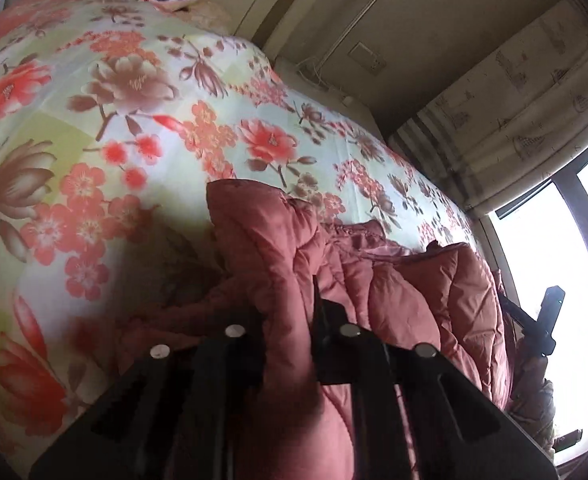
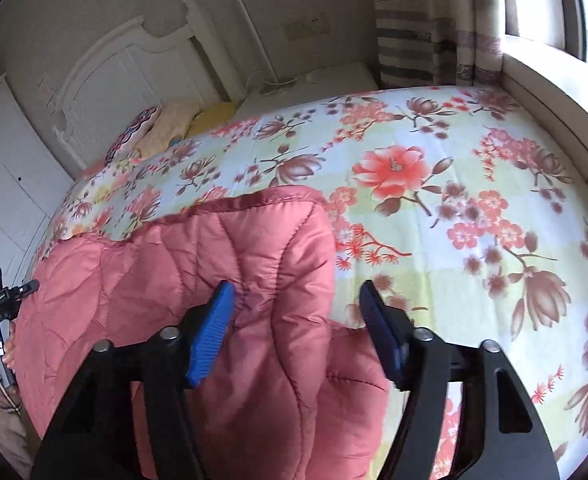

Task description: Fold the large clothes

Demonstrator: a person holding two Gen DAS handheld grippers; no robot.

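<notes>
**Clerk A:** Item one, nearest the lens: left tongs, black, pressed together on a bunched fold of the quilted jacket. Right tongs, blue ribbed pads, stand apart astride a raised fold of the same jacket; the left pad touches the cloth, the right pad stands clear of it, so no grip there.

**Clerk B:** Location of the garment?

**Clerk A:** Heaped on the bed at its near edge; in the right wrist view it fills six to nine o'clock, with the floral bedspread from twelve to four o'clock. Pillows at ten o'clock, by the white headboard.

**Clerk B:** Materials?

**Clerk A:** Jacket: dusty pink, slick shell, puffy stitched channels, piped hem. Bedspread: smooth printed cotton, red and brown blossoms.

**Clerk B:** Hazards?

**Clerk A:** Judged only: the slippery padded shell could slide out of a shallow pinch. The right tongs might close on one layer or miss the fold, leaving the lift lopsided. Trapped air may spring any crease open.
</notes>
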